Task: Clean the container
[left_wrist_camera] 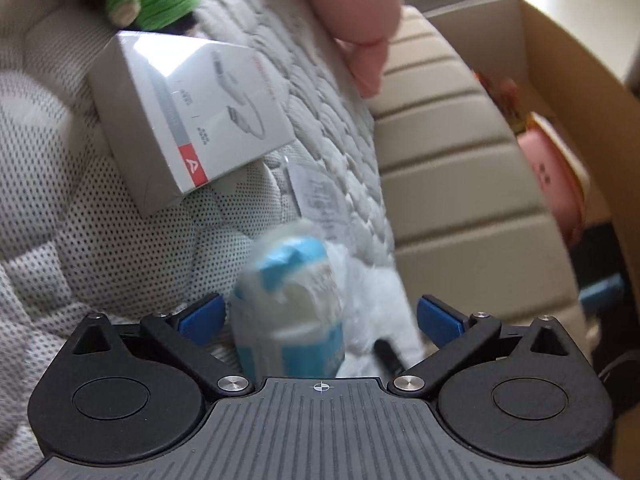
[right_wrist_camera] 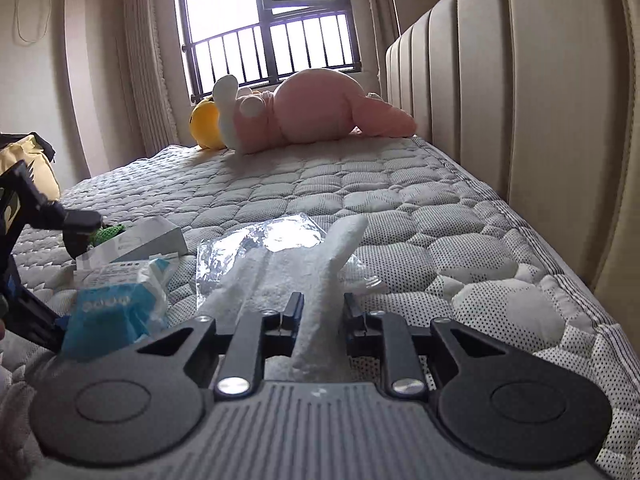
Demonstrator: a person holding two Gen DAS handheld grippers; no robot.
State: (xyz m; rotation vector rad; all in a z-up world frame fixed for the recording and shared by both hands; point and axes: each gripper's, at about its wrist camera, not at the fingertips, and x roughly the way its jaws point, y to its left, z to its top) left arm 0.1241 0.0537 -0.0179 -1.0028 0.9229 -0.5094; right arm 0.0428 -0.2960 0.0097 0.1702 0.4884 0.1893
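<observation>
Between the wide-spread blue pads of the left gripper (left_wrist_camera: 320,318), gripping nothing, stands a blue-and-white plastic-wrapped container (left_wrist_camera: 290,312) on the quilted grey mattress (right_wrist_camera: 360,184); beside it, the right gripper (right_wrist_camera: 322,316) pinches a white folded cloth (right_wrist_camera: 320,280), probably for wiping.

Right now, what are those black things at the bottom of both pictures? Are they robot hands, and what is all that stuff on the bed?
They are grabbing tools, not robot hands. A person holds one in each hand, and a camera on each looks out along its jaws. One picture comes from the left gripper. Its jaws are open, with a blurry blue-and-white packet between them. The other comes from the right gripper, shut on a white cloth. Everything lies on a quilted mattress, along with a white box, a clear plastic bag and a pink plush toy.
</observation>
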